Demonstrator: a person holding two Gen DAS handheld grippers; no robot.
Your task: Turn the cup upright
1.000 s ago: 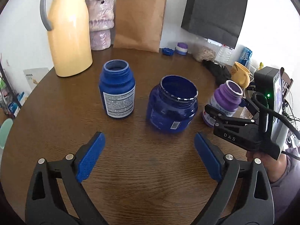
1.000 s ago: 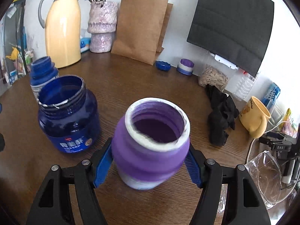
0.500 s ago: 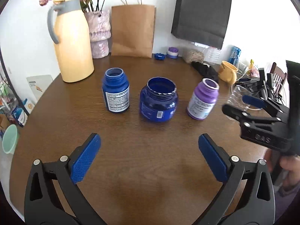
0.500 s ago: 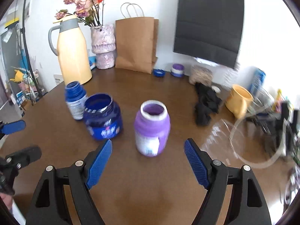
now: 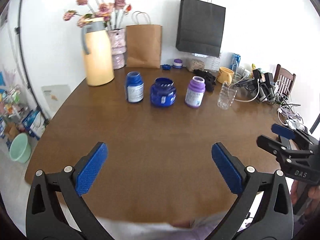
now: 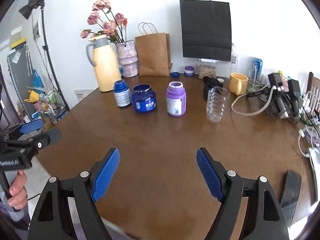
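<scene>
Three open jars stand upright in a row on the round brown table (image 5: 160, 140): a narrow blue jar (image 5: 134, 87) (image 6: 121, 93), a wide dark blue jar (image 5: 163, 94) (image 6: 144, 101) and a purple jar (image 5: 195, 94) (image 6: 176, 98). A clear plastic cup (image 5: 227, 95) (image 6: 217, 104) stands to the right of the purple jar. My left gripper (image 5: 159, 169) is open and empty near the table's front edge. My right gripper (image 6: 158, 173) is open and empty, also near the front edge, and it shows at the right in the left wrist view (image 5: 280, 138).
At the back stand a yellow thermos (image 5: 98, 58), a pink vase with flowers (image 5: 118, 52), a brown paper bag (image 5: 143, 46) and a black bag (image 5: 201, 24). A yellow mug (image 6: 238, 83), a black cloth (image 6: 210, 85) and tangled cables and chargers (image 6: 280, 98) fill the right side.
My right gripper let go of the purple jar and drew back toward the front edge. My left gripper drew back too. The jars now stand far ahead of both.
</scene>
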